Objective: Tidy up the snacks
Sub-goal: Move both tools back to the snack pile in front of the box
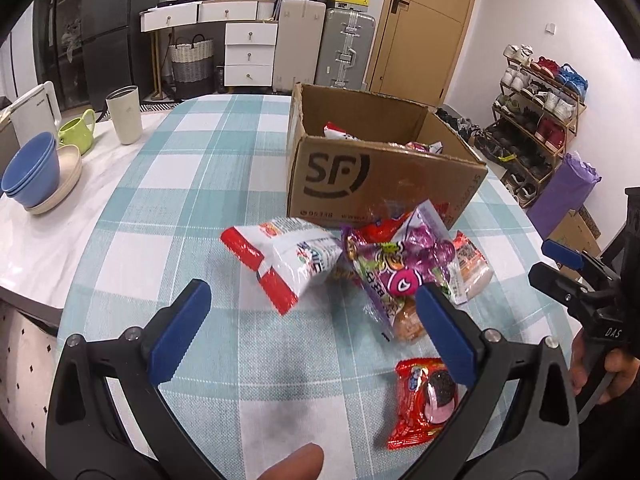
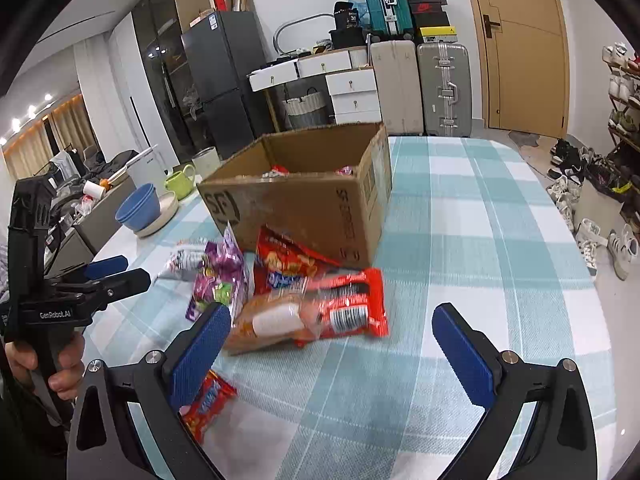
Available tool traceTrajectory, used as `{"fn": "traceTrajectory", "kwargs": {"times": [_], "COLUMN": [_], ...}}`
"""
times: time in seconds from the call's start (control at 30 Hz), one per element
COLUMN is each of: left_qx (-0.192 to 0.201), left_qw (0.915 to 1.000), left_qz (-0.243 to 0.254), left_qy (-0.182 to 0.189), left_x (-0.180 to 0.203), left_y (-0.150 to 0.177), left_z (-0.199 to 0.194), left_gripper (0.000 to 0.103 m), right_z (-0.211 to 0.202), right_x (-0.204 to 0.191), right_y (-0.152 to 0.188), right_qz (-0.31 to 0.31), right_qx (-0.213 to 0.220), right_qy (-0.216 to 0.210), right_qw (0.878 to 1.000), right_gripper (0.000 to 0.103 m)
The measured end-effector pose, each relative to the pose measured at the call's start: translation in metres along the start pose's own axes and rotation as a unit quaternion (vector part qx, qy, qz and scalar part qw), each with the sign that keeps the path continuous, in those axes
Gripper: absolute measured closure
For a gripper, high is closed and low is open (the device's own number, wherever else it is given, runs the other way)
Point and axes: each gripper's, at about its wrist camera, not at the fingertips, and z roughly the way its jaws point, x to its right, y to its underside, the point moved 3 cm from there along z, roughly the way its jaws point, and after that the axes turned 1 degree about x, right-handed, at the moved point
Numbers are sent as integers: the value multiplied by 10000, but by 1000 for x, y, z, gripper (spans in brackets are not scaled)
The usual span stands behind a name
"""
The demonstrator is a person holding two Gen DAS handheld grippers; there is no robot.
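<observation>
Snacks lie in a loose heap on the desk, which wears a teal-and-white checked cloth, just in front of the open cardboard box marked SF. Inside the box a few more packets peek over the rim, but its walls hide most of them and what they are cannot be told.

Left hand-held gripper hovers low over the cloth with its blue pads spread wide, holding nothing; its right pad overlaps the edge of the heap in the left wrist view, though whether it touches is unclear. Right hand-held gripper is likewise spread wide and empty, its opening facing the heap from the other side.

Largest in the heap is the white-and-red bag, tilted and blurred. Beside it sits the purple candy bag, lying partly over an orange packet whose print is unreadable. From the right wrist view a red chip bag leans against the box, and a red barcode packet lies against the orange one. Smallest, a red cookie packet lies apart from the heap, nearest the person, partly covered by a gripper pad in both views.
</observation>
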Motion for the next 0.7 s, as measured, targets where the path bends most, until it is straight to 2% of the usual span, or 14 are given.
{"fn": "traceTrajectory", "kwargs": {"times": [0.23,0.37,0.5,0.7], "left_qx": [-175,-314,-434,-535], "left_qw": [9998,9993,9990,9981], "left_qz": [108,112,13,252], "left_qy": [6,-142,94,198], "left_x": [7,8,14,32], "left_y": [29,44,55,66], "left_z": [8,16,18,22], "left_gripper": [1,1,1,1], "right_z": [3,5,7,8], "right_x": [-1,-2,1,5], "right_y": [16,25,30,31], "right_qz": [-31,-40,-33,-9], "right_qx": [-21,-107,-176,-181], "right_qy": [-5,-5,52,80], "right_qw": [10000,9999,9998,9998], "right_gripper": [1,1,1,1]}}
